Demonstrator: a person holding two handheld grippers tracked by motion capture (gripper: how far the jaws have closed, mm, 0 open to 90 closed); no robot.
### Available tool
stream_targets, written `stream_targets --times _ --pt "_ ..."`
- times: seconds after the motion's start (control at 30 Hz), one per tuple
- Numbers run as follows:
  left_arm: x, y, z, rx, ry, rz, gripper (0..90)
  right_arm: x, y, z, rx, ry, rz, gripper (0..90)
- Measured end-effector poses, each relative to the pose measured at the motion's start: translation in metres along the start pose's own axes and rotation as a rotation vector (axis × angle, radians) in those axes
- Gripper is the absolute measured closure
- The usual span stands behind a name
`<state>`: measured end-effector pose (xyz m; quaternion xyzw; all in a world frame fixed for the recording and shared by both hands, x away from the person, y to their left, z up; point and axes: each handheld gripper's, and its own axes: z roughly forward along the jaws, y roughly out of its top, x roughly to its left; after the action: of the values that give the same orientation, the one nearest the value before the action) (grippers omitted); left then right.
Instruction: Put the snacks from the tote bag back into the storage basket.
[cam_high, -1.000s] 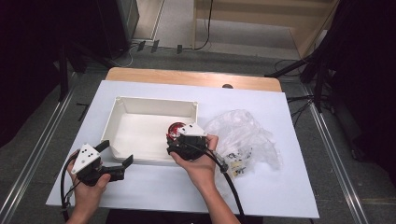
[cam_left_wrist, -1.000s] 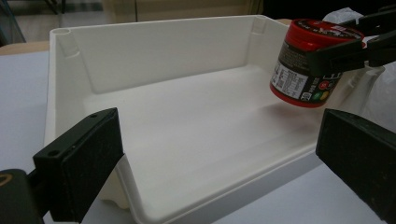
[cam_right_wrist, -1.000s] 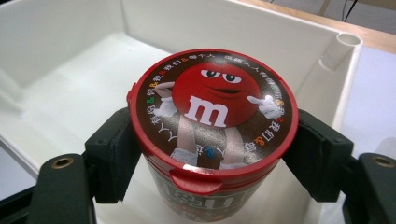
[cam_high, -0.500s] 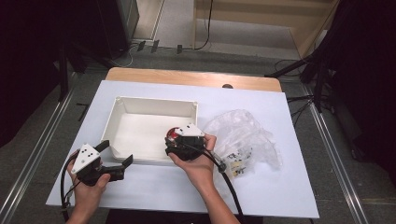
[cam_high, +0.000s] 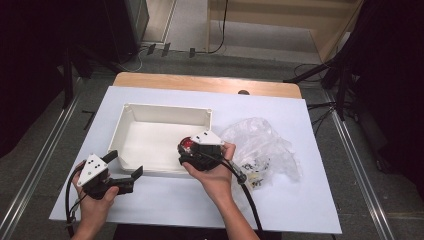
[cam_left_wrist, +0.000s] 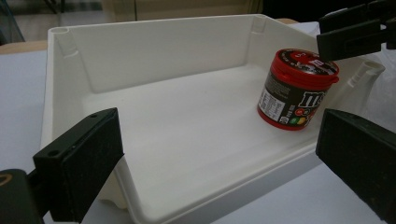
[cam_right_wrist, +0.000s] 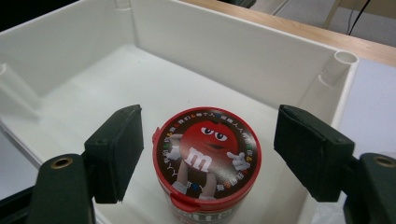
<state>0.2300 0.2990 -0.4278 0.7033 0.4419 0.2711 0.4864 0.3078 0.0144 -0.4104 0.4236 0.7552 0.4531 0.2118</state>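
Left gripper view: candy tub (cam_left_wrist: 296, 89) upright, lid up

Between the pads of your right claw (cam_right_wrist: 208, 154) stands a red-lidded jar (cam_right_wrist: 208, 175). Its lid shows a white "m" on the chest of a red cartoon candy figure, ringed by small print too fine to read. On the jar's dark side wall you can read "m" in large white lettering.
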Motion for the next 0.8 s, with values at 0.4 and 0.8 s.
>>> stream_targets --times 0.4,0.8 --pt "-0.002 -0.001 0.002 0.004 0.000 0.004 0.9 -0.017 0.001 -0.014 -0.015 -0.018 0.032 22.3" --pt "-0.001 -0.001 0.002 0.001 0.002 0.002 0.9 -0.039 -0.002 -0.032 -0.034 -0.038 0.066 20.7"
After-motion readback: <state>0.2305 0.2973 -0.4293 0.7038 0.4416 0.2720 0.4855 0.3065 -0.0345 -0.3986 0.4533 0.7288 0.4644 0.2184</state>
